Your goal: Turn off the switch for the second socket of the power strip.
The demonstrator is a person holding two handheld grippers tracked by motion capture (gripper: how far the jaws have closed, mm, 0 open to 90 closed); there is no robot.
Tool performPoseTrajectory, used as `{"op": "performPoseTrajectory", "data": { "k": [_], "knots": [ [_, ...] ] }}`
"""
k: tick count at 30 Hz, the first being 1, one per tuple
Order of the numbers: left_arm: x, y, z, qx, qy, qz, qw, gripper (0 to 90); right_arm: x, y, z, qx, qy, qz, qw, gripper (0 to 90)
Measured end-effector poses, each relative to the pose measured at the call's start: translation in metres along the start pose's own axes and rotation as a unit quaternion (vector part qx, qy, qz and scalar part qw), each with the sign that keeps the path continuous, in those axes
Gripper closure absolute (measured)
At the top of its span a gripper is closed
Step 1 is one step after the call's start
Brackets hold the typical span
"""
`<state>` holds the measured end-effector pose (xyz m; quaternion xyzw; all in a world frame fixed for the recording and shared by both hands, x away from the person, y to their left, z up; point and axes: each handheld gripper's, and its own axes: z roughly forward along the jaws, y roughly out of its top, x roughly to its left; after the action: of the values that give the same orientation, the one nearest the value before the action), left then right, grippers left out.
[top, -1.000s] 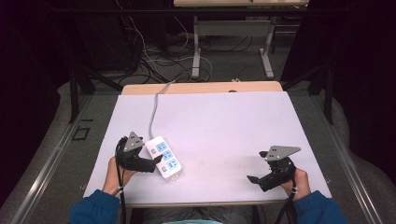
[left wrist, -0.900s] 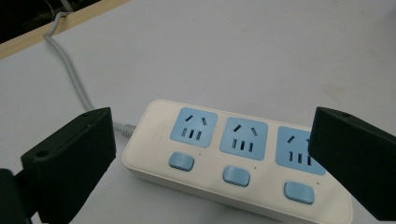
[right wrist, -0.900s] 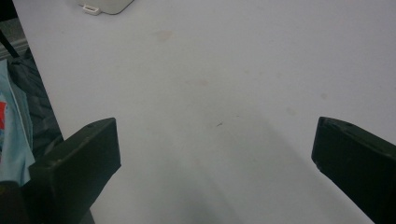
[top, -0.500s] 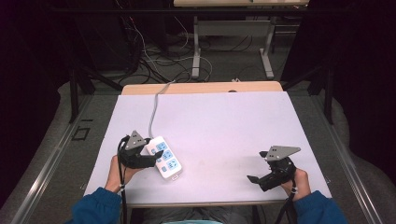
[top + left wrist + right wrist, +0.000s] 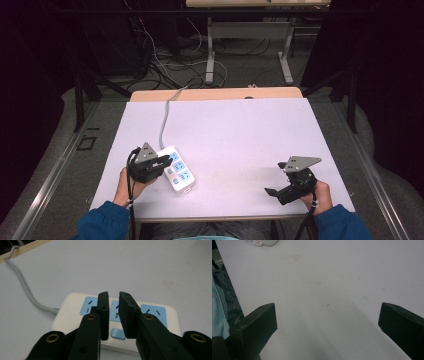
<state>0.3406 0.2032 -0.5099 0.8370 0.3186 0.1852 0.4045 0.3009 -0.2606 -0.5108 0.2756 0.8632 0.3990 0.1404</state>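
A white power strip [image 5: 179, 173] with blue sockets lies on the table's near left, and its grey cable [image 5: 164, 117] runs to the far edge. My left gripper [image 5: 161, 162] hovers over the strip's left end. In the left gripper view the strip [image 5: 72, 305] sits just beyond the gripper [image 5: 113, 293]. Its jaws have just been closing and stand almost together, with a narrow gap and nothing between them, over the middle socket and a blue switch [image 5: 117, 334]. My right gripper [image 5: 276, 178] rests at the near right, its jaws [image 5: 325, 307] wide open over bare table.
The pale table top [image 5: 240, 135] has a wooden strip [image 5: 215, 94] along its far edge. A corner of the power strip [image 5: 264, 242] peeks in at the top of the right gripper view. Table legs and loose cables lie on the floor beyond.
The left gripper's jaws have come from wide apart to almost touching above the power strip. Both hands have stayed where they were.
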Motion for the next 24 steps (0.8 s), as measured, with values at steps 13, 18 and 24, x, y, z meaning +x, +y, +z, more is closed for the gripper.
{"op": "performPoseTrajectory", "data": {
  "k": [13, 18, 24],
  "knots": [
    [0.0, -0.003, 0.004, 0.019, -0.017, 0.007, 0.9997, 90.0, 0.0, 0.0, 0.0, 0.002, 0.001, 0.0, 1.0, 1.3],
    [-0.001, -0.004, 0.006, 0.03, -0.018, 0.007, 0.9994, 90.0, 0.001, 0.0, 0.0, 0.003, 0.0, 0.0, 1.0, 1.4],
    [0.0, -0.007, 0.011, 0.043, -0.024, 0.0, 0.9988, 90.0, 0.0, 0.0, 0.001, 0.002, -0.003, 0.0, 1.0, 1.5]
  ]
}}
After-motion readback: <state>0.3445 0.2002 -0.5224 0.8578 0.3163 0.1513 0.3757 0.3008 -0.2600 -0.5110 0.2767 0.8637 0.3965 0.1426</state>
